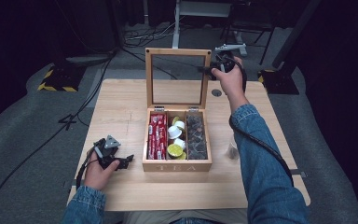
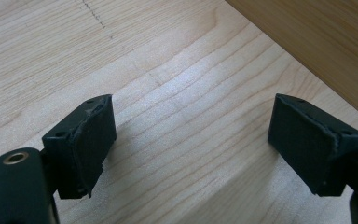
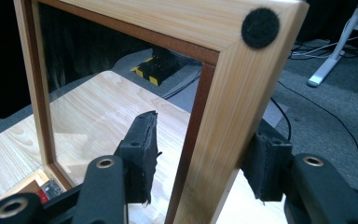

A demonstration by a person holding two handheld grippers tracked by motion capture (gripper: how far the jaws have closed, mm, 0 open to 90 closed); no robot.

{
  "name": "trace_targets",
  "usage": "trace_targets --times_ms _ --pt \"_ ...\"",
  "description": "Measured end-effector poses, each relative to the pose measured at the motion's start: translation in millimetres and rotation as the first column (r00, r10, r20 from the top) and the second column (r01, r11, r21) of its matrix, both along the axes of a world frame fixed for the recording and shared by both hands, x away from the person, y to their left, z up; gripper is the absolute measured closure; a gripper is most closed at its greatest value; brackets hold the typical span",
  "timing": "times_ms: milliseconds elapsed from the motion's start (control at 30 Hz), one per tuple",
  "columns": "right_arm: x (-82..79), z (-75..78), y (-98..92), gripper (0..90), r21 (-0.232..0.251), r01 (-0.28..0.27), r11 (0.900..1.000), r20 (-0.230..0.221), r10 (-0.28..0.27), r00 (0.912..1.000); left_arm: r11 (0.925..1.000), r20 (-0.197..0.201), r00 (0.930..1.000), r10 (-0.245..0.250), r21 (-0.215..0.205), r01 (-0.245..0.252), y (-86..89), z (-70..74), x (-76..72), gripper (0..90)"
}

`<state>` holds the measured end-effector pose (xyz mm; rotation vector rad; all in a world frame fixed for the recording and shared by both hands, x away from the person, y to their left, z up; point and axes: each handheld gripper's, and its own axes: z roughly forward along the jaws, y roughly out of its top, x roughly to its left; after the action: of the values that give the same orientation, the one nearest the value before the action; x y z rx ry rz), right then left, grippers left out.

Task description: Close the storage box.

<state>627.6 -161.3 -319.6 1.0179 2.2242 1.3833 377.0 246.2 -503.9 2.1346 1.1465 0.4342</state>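
A wooden tea box [image 1: 177, 165] stands mid-table with its glass-paned lid [image 1: 178, 52] raised upright. Inside lie red packets [image 1: 157, 135], white and yellow capsules [image 1: 176, 137] and dark pieces [image 1: 196, 137]. My right gripper [image 1: 209, 71] is at the lid's upper right corner. In the right gripper view its jaws [image 3: 205, 158] straddle the lid's side rail [image 3: 223, 93]; the right pad [image 3: 265, 163] sits against the wood, while a gap shows before the left pad [image 3: 142, 149]. My left gripper [image 1: 127, 161] rests on the table left of the box, open and with nothing between its pads [image 2: 191, 140].
A black felt dot [image 3: 260, 28] marks the lid's corner. A small clear cup [image 1: 233, 149] stands right of the box, close to my right sleeve. The box's side wall [image 2: 317, 42] lies just past my left jaws. Cables and stands cover the floor behind the table [image 1: 121, 98].
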Motion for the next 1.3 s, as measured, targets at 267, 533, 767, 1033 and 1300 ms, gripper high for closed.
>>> trace_targets --times_ms 267,533,767,1033,1300 --pt "-8.3 7.0 -2.6 49.8 0.002 -0.026 1.0 0.005 0.026 0.9996 1.0 -0.001 1.0 -0.004 0.0 0.004 0.2 0.0 0.4 15.4" --pt "-25.1 22.4 -7.3 49.7 -0.008 -0.077 0.997 0.031 0.077 0.9965 1.0 -0.003 1.0 0.0 -0.002 0.0 -0.1 0.0 0.3 15.4" --pt "-41.6 35.5 -11.7 49.7 -0.009 -0.12 0.993 0.063 0.12 0.9907 1.0 -0.002 1.0 -0.004 0.003 0.004 0.3 0.2 0.5 15.4" --pt "-62.9 40.0 -16.7 50.5 -0.015 -0.164 0.986 0.074 0.164 0.9836 1.0 -0.002 1.0 -0.005 0.003 0.005 0.4 0.2 0.6 15.4" --pt "-89.5 44.8 -17.1 55.2 -0.051 -0.192 0.98 0.069 0.195 0.9783 1.0 -0.003 1.0 -0.005 -0.001 0.005 0.5 0.1 2.1 15.3"
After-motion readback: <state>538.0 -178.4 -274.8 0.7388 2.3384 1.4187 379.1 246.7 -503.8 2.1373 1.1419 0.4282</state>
